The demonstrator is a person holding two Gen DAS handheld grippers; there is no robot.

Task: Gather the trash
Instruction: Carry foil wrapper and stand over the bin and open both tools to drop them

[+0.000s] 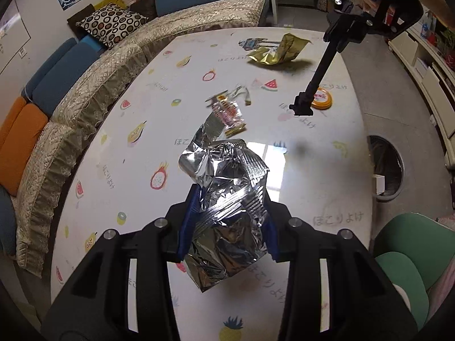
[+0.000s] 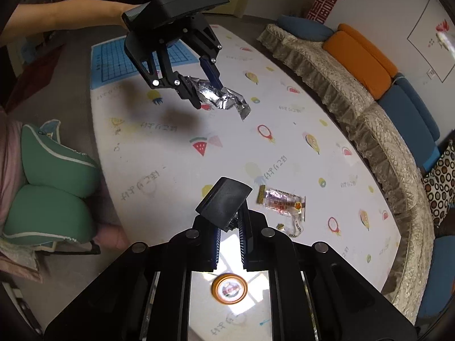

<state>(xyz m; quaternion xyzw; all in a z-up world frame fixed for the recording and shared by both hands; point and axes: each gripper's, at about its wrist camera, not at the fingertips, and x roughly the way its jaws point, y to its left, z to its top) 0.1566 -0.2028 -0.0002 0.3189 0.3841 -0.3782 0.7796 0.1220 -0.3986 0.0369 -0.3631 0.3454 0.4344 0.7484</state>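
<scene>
A crumpled silver foil wrapper (image 1: 227, 207) hangs clamped in the left gripper (image 1: 227, 227), lifted above the white fruit-print tablecloth (image 1: 113, 153); a clear printed candy wrapper (image 1: 229, 112) lies beyond.

In the right wrist view, the right gripper (image 2: 229, 244) pinches a black flat-headed tool (image 2: 224, 201) above an orange round lid (image 2: 229, 288).

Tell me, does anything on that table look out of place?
Yes: litter lies scattered across the table: a crumpled gold bag, a clear wrapper, an orange lid. The left claw holds crushed foil above it.
</scene>
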